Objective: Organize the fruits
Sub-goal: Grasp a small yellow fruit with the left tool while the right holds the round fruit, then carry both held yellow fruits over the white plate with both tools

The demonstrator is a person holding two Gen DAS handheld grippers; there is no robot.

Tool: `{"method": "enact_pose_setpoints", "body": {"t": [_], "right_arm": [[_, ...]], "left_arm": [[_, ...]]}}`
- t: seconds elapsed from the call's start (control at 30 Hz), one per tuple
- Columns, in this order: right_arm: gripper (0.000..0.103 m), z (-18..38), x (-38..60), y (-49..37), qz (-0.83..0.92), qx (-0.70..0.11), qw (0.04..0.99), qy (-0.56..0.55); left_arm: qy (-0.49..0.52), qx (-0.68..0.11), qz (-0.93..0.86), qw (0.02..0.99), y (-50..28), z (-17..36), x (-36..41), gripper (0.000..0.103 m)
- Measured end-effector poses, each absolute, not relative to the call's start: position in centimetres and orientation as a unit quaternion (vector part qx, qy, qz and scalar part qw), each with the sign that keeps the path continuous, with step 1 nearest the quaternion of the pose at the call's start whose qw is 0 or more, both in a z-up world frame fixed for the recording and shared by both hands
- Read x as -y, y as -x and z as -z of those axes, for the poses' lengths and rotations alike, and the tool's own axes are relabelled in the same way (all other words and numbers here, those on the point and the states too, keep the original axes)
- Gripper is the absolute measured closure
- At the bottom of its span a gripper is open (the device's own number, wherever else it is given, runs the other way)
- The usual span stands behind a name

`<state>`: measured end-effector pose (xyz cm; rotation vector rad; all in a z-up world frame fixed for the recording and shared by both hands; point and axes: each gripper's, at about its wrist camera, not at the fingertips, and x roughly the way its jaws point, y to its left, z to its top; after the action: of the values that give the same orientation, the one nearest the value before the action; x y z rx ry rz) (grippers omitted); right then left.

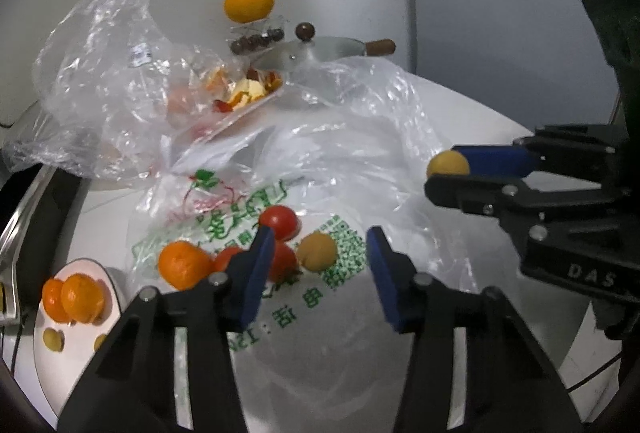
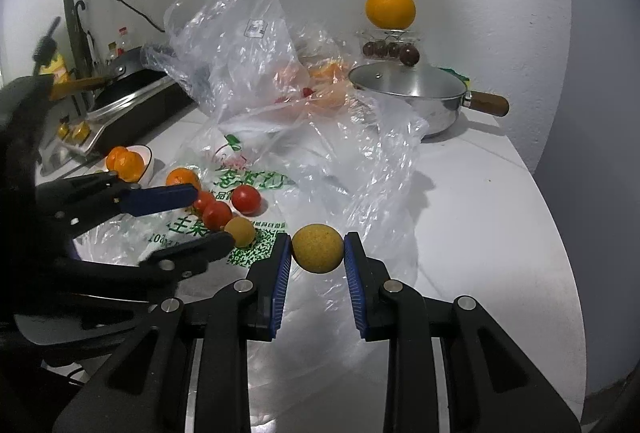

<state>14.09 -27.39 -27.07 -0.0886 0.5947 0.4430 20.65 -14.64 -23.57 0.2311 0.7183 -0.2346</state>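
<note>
1. The right gripper [image 2: 317, 253] is clamped on a yellow fruit [image 2: 318, 248], held above a printed bag [image 2: 256, 189].
2. The left gripper [image 1: 320, 265] has its jaws apart with nothing between the pads; no earlier view shows them moving.
3. Just past its tips, on the bag, lie three tomatoes [image 1: 279, 221], a second yellow fruit [image 1: 318, 251] and a tangerine [image 1: 185, 265]; the left pad hides part of one tomato.
4. A plate [image 1: 86, 267] on the left holds tangerines, its near side cut off by the gripper.
5. Crumpled clear bags [image 2: 236, 45] blur what lies inside them.
6. Farthest: a pan [image 2: 412, 93] and an orange [image 2: 390, 8].
</note>
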Motion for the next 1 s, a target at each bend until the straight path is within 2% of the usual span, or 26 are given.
{"method": "enact_pose_setpoints", "body": {"t": [0.3, 0.37, 0.57, 0.63, 1.0], "right_arm": [[0.074, 27.4, 27.7, -14.5, -0.224, -0.290, 0.930, 0.031], [0.074, 27.4, 27.8, -14.6, -0.226, -0.288, 0.930, 0.029], [0.074, 27.4, 28.0, -14.5, -0.228, -0.286, 0.930, 0.025], [0.074, 27.4, 28.1, -14.5, -0.227, -0.286, 0.930, 0.024], [0.074, 27.0, 28.2, -13.7, -0.227, -0.280, 0.933, 0.023]], "left_arm": [[-0.109, -0.373, 0.121, 0.913, -22.3, 24.8, 15.0, 0.061], [-0.113, -0.378, 0.121, 0.911, -22.7, 25.1, 15.1, 0.067], [-0.115, -0.387, 0.112, 0.908, -23.4, 25.5, 15.3, 0.070], [-0.121, -0.391, 0.111, 0.906, -23.5, 25.8, 15.5, 0.077], [-0.117, -0.390, 0.122, 0.905, -22.3, 25.5, 15.9, 0.078]]}}
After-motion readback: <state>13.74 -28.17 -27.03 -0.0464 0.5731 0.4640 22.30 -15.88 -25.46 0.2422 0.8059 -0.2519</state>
